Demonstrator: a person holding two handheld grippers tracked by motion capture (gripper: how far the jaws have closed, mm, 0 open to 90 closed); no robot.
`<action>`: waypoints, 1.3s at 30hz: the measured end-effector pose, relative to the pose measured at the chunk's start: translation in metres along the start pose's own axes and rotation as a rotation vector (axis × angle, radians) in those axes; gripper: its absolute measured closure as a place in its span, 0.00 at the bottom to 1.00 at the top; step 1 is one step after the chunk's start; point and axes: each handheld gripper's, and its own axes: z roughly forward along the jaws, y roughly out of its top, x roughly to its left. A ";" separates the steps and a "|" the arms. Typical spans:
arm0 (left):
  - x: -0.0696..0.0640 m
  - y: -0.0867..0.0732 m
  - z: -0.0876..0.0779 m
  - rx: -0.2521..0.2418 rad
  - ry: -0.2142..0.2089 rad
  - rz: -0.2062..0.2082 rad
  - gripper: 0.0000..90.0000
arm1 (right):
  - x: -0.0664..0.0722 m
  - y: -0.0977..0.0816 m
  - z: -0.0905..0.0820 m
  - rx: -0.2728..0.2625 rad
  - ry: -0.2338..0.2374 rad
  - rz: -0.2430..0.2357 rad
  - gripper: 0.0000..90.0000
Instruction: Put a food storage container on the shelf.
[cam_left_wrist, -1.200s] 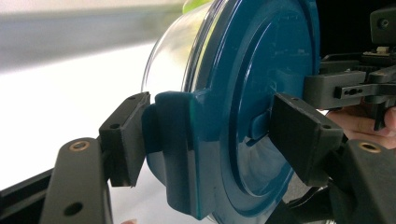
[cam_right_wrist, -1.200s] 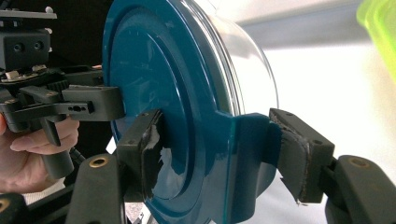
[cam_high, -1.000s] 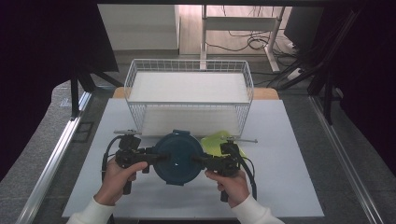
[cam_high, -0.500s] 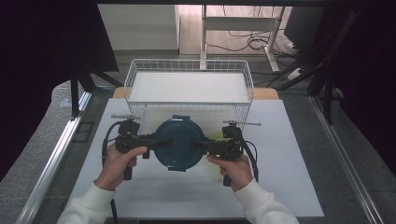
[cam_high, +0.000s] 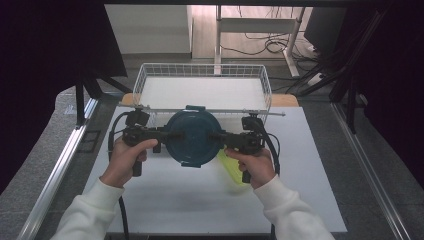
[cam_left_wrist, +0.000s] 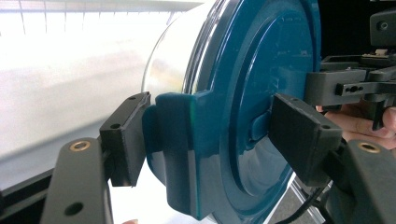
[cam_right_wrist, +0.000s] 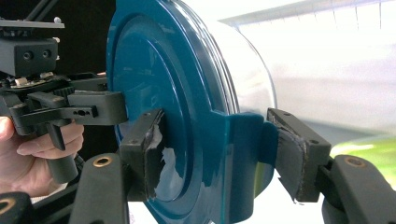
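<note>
Double grip on the teal-lidded container (cam_high: 194, 137): left gripper (cam_high: 167, 136) on one side, right gripper (cam_high: 220, 138) on the opposite side. Left fingers (cam_left_wrist: 126, 135) clenched across a latch tab (cam_left_wrist: 177, 154) of the lid, one pad under the tab and one on the lid's top face. Right fingers (cam_right_wrist: 292, 154) clamped the same way on the other tab (cam_right_wrist: 243, 154). No slack seen at either pair.

Lifted off the surface (cam_high: 200, 205) since a second ago, when it lay low and close to the person with both grippers already on it. Carried up and away from the person over that second. Now held level in the air, lid upward, just at the near rim of the wire basket (cam_high: 200, 66), not yet over its floor.

Uncovered by the move: a yellow-green thing (cam_high: 232, 171) flat on the surface by the right hand, possibly a cloth or a packet, too blurred to name.

Judged from this: pick-up done, transfer to the basket under way. Left to do: clearing the near rim, lowering inside, then letting go on both sides together so as not to tip it.
</note>
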 end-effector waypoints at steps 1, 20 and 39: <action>-0.001 0.003 -0.001 -0.002 -0.001 0.002 0.35 | 0.001 0.003 -0.001 -0.005 -0.001 -0.005 0.43; -0.003 0.052 -0.010 -0.044 -0.007 0.022 0.35 | 0.015 0.060 -0.007 -0.016 -0.011 -0.065 0.43; 0.003 0.084 -0.007 -0.047 -0.022 0.016 0.35 | 0.014 0.094 -0.007 -0.016 -0.015 -0.074 0.43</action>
